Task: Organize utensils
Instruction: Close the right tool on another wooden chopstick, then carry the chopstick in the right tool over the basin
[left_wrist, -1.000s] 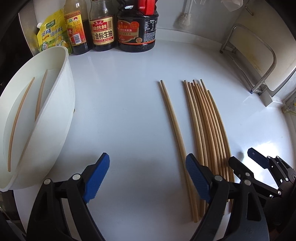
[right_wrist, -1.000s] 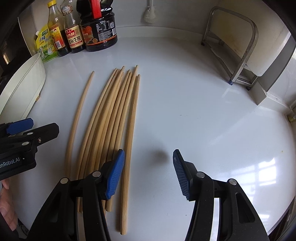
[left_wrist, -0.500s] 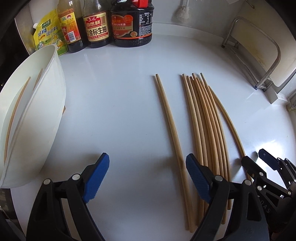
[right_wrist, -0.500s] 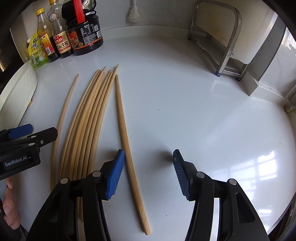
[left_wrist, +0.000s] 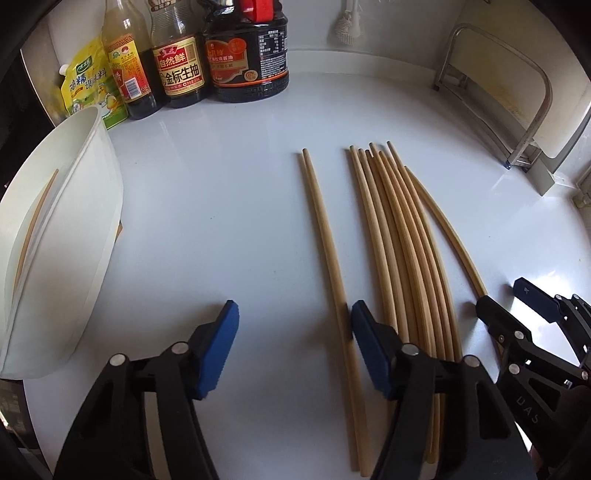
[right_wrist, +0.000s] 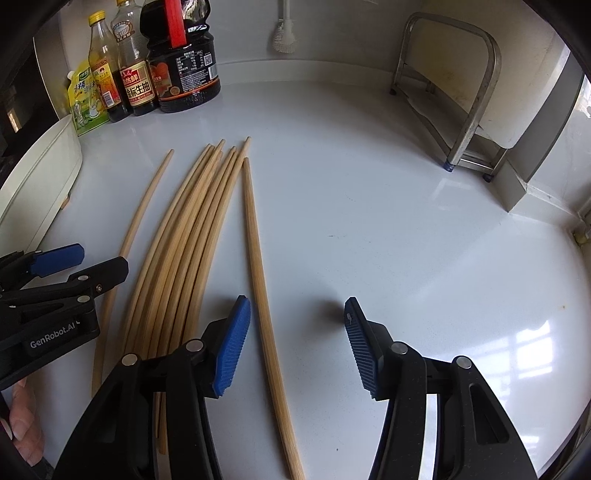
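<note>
Jaws of the left gripper (left_wrist: 293, 350) are closing, blue pads still apart; a pair of pale wooden chopsticks (left_wrist: 325, 236) runs between them just inside the right pad, contact unclear. Jaws of the right gripper (right_wrist: 297, 345) are also closing, still spread, with a single pale wooden chopstick (right_wrist: 258, 266) lying between them near the left pad, not pinched. Both grippers point steeply down at the white glossy tabletop (left_wrist: 221, 206). Between pair and single one lies a bundle of long pale wooden chopsticks (left_wrist: 399, 236), side by side, tips fanning slightly at the far end; the single one touches the bundle near its far tip and angles away. White plastic oval holder (left_wrist: 92, 236) stands at the left edge, at least one chopstick inside. At the back: dark soy sauce jug with red cap (left_wrist: 247, 55), two sauce bottles, a yellow-green seasoning pouch (left_wrist: 86, 85). Metal rack (right_wrist: 461, 92) at back right. Fingertips (right_wrist: 24, 428) show under the left gripper.
</note>
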